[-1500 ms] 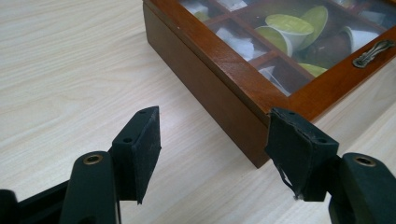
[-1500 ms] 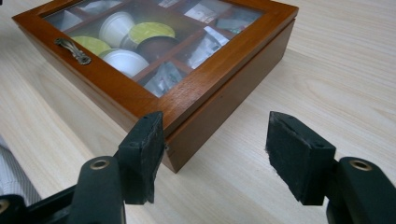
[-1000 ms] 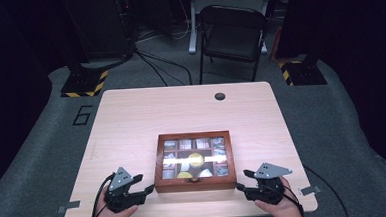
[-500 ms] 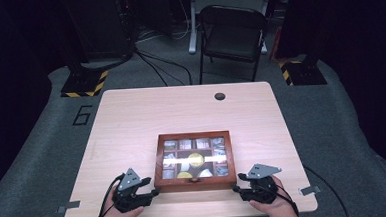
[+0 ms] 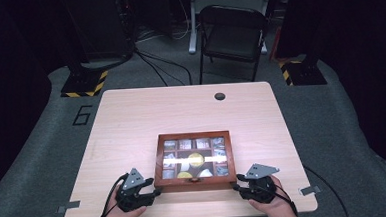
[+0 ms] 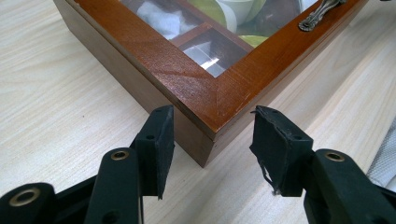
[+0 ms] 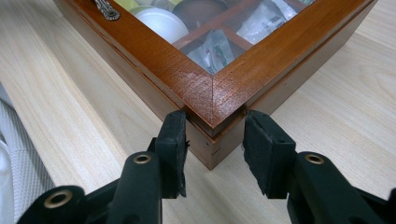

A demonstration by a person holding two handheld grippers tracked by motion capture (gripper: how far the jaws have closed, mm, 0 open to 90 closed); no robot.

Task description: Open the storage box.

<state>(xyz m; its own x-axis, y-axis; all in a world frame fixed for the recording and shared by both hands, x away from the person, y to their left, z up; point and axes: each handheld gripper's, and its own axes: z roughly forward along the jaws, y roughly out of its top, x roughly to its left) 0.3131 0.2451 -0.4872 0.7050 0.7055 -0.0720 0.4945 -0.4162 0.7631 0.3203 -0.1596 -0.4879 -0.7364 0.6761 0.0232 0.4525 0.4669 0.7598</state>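
One wooden box (image 5: 194, 160) with a glass lid lies near the front edge of the desk (image 5: 146, 116), its lid down. Two grippers work on it, one at each near corner. The left gripper (image 5: 150, 192) has just been closing on the box's near-left corner; in the left gripper view one pad (image 6: 161, 140) lies against the box side while the other stands just off the wood, so a firm grip cannot be told there. The right gripper (image 5: 241, 182) has just been closing too, and in the right gripper view its two pads (image 7: 175, 140) press on the near-right corner (image 7: 212, 116). One metal clasp (image 6: 322, 9) sits on the lid's front rail. Behind the desk stands one chair (image 5: 233, 34).
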